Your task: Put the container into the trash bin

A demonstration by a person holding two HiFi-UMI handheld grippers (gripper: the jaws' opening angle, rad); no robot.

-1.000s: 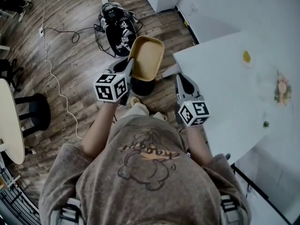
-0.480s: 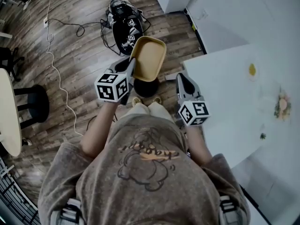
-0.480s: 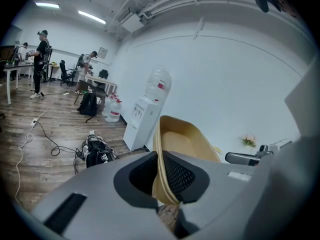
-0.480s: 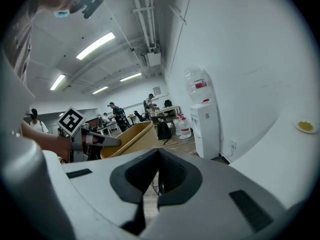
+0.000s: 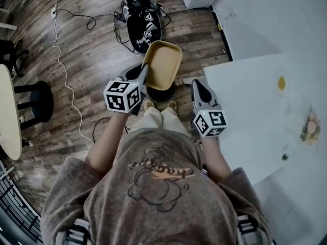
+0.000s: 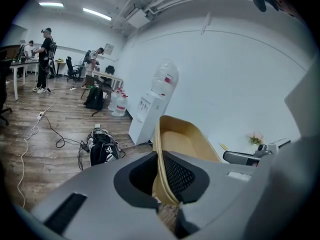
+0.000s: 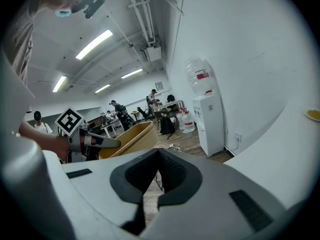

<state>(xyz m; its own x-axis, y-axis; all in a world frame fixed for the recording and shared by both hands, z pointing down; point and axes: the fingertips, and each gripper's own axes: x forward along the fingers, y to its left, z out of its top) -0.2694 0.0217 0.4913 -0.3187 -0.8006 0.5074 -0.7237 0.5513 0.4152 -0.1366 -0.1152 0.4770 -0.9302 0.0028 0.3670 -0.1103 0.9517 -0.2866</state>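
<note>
Head view: the left gripper (image 5: 143,74) holds the tan container (image 5: 163,63) by its left rim, above a dark round bin (image 5: 162,94).
Left gripper view: the jaws pinch the container's wall.
Right gripper view: the right gripper (image 7: 158,166) is pressed together and empty, with the container to its left.

Two grippers are counted: the left gripper (image 5: 145,71) and the right gripper (image 5: 196,84), each bearing one marker cube. One container (image 5: 163,63) is seen, with one dark trash bin (image 5: 162,94) below it. On the floor, one black bag (image 5: 141,23), one white cable (image 5: 63,60) and one dark stool (image 5: 33,105) are counted. One white surface (image 5: 250,111) is seen, with three small patches of scraps (image 5: 281,82) on it. One water dispenser (image 6: 149,113) is counted.
</note>
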